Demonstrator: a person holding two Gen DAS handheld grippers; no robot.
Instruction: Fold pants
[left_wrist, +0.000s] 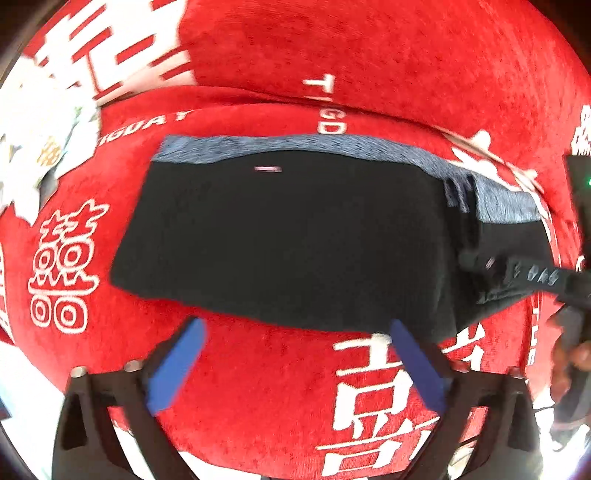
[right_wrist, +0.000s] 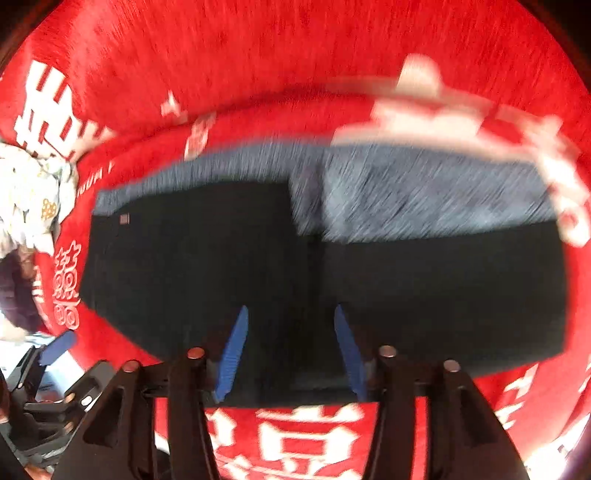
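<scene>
While folded, black pants (left_wrist: 280, 243) — grey waistband (left_wrist: 332, 147), red blanket (left_wrist: 369, 55) beneath

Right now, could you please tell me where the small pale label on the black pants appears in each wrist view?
Left wrist: the pale label sits upper centre, just below the grey waistband.
Right wrist: the pale label sits at the left, near the pants' upper left corner.
Shared landmark: the white floral cloth at the left edge on the red blanket.
</scene>
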